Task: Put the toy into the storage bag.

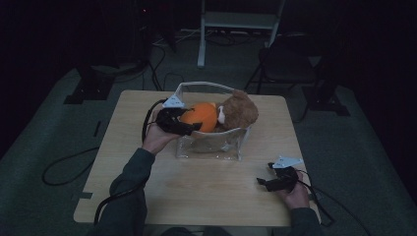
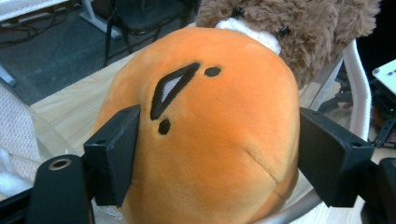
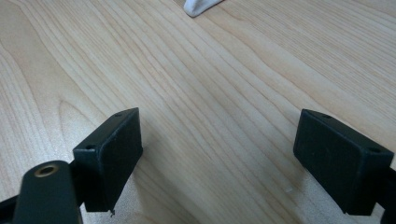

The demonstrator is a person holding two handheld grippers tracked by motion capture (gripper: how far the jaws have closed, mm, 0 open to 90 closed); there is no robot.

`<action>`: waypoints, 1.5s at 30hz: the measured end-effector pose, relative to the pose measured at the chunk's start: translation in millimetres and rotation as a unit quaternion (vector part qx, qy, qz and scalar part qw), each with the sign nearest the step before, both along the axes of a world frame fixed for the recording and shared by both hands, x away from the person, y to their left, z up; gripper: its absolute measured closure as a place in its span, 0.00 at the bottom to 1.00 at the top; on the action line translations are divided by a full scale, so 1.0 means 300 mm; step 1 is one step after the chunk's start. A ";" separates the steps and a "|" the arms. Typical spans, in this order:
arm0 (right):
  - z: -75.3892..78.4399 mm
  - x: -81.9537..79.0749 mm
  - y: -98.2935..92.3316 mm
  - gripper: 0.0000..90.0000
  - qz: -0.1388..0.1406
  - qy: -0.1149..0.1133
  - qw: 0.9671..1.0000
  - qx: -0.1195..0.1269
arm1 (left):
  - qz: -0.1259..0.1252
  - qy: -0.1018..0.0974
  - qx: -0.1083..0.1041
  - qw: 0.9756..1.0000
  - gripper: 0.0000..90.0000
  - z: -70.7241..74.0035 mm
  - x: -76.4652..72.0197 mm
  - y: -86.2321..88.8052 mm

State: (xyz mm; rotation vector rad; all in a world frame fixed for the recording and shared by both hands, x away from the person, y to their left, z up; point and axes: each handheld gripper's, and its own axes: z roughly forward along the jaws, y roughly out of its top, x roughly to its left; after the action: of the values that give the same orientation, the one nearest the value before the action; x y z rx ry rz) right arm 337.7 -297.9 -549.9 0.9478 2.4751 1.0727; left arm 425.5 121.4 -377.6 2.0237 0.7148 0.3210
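Left claw (image 2: 215, 154): jaws around the round orange plush toy (image 2: 205, 130), pads apparently just off it.
Toy: inside the clear plastic bag (image 1: 211, 147), beside a brown plush bear (image 1: 239, 110).
Right claw (image 3: 219, 158): wide open, empty, over the wooden desk (image 3: 210, 70).
Progress: toy looks placed; withdrawing remains.

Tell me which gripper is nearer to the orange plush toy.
Left. The left gripper has its jaws on either side of the orange plush toy in the clear bag; the right gripper rests apart, on the table.

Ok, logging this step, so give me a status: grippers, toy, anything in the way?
Left gripper astride the orange plush, jaws wide. Right gripper open, idle over the table. Plush sits in the clear bag; brown plush crowds beside it.
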 end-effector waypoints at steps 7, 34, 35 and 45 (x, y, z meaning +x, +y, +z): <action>0.000 0.000 0.000 0.16 -0.001 0.000 1.000 0.000 | -0.013 0.009 -0.006 1.000 0.21 0.003 0.001 0.003; 0.000 0.000 0.000 0.16 -0.001 0.000 1.000 0.000 | 0.003 0.001 0.017 1.000 0.52 0.037 -0.010 0.022; 0.000 0.001 0.000 0.16 0.000 -0.001 1.000 0.000 | 0.001 0.000 0.007 1.000 0.52 0.041 -0.011 0.030; 0.000 0.000 0.000 0.16 -0.001 0.000 1.000 0.000 | 0.031 -0.020 -0.043 0.998 0.51 0.085 -0.036 0.128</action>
State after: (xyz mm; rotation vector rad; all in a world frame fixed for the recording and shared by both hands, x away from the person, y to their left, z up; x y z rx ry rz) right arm 337.8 -297.8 -549.9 0.9503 2.4728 1.0720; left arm 414.7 159.8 -352.1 1.9121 0.7551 0.3597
